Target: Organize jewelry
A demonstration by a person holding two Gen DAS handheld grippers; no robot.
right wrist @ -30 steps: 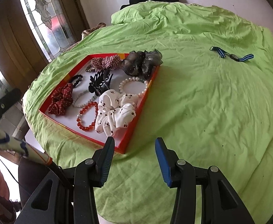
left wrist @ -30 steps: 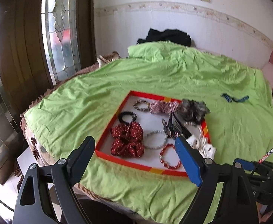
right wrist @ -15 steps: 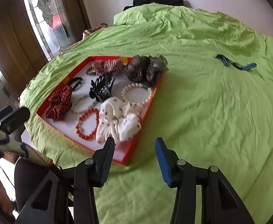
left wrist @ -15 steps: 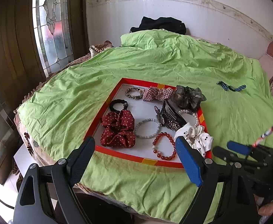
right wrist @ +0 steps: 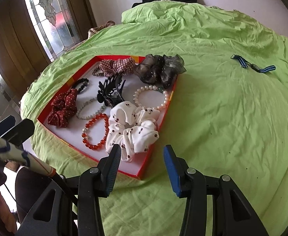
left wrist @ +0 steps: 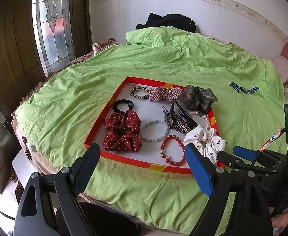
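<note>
Left gripper [left wrist: 144, 169] hovers above near edge of red tray [left wrist: 102, 122], jaws spread wide, empty. Right gripper [right wrist: 142, 165] hovers at tray's near corner, jaws apart, empty. White scrunchie [right wrist: 132, 127] partly hides red bead bracelet [right wrist: 94, 131].

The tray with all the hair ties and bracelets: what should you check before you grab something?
1. Left tool open and holding nothing: ok.
2. Right tool open and holding nothing: ok.
3. Red tray lying on the green sheet: ok.
4. White scrunchie nearest the right tool, nothing on top of it: ok.
5. Red bead bracelet free of its neighbours: cannot tell, it lies right beside the white scrunchie.
6. Striped band inside the tray: not ok, it lies out on the sheet.
</note>
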